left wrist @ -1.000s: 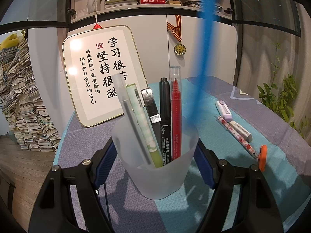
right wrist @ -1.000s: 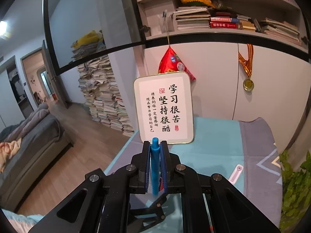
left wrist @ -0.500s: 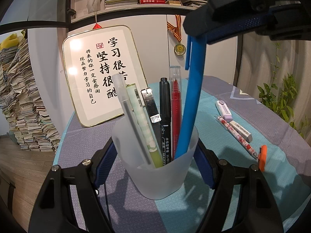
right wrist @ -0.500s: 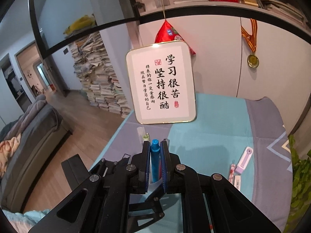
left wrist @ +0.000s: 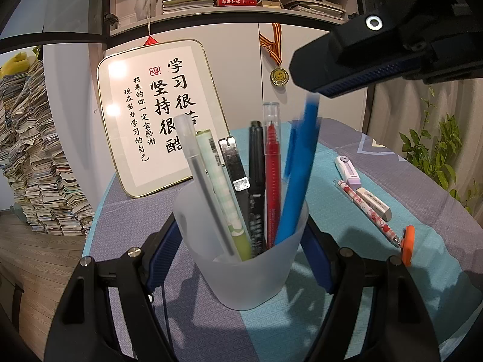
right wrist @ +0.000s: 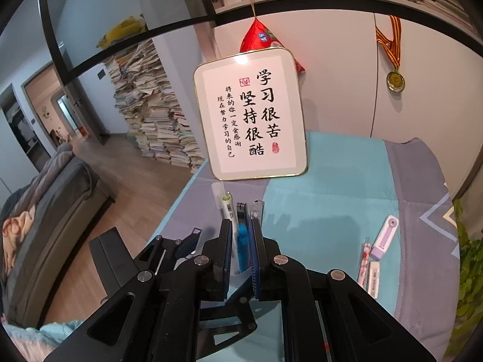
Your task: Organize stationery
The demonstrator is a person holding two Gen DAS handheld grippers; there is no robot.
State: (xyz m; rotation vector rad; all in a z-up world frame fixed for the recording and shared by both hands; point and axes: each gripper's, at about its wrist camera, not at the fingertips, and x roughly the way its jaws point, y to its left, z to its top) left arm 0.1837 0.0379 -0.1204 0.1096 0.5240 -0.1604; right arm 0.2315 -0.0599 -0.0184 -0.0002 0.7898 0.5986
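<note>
A frosted plastic cup (left wrist: 247, 259) stands on the tablecloth with my left gripper (left wrist: 241, 241) shut on its sides. Inside it stand a clear pen, a green pen, a metal clip, a black marker (left wrist: 256, 163) and a red pen (left wrist: 272, 163). A blue pen (left wrist: 297, 175) leans in the cup's right side, blurred, its top just under one of the right gripper's fingers (left wrist: 347, 69). In the right wrist view the right gripper (right wrist: 242, 226) hangs above the cup with the blue pen (right wrist: 241, 241) between its narrow-set pads.
On the cloth to the right lie a purple correction tape (left wrist: 348, 172), a white eraser (left wrist: 374, 203), a floral pen (left wrist: 366, 211) and a small orange item (left wrist: 407, 242). A framed calligraphy sign (left wrist: 157, 114) leans on the cabinet behind. A plant (left wrist: 437, 150) stands at the right.
The right gripper came down over the cup and the blue pen's lower end went into it. The pen now sits lower under the fingers. The left gripper and cup stayed still.
</note>
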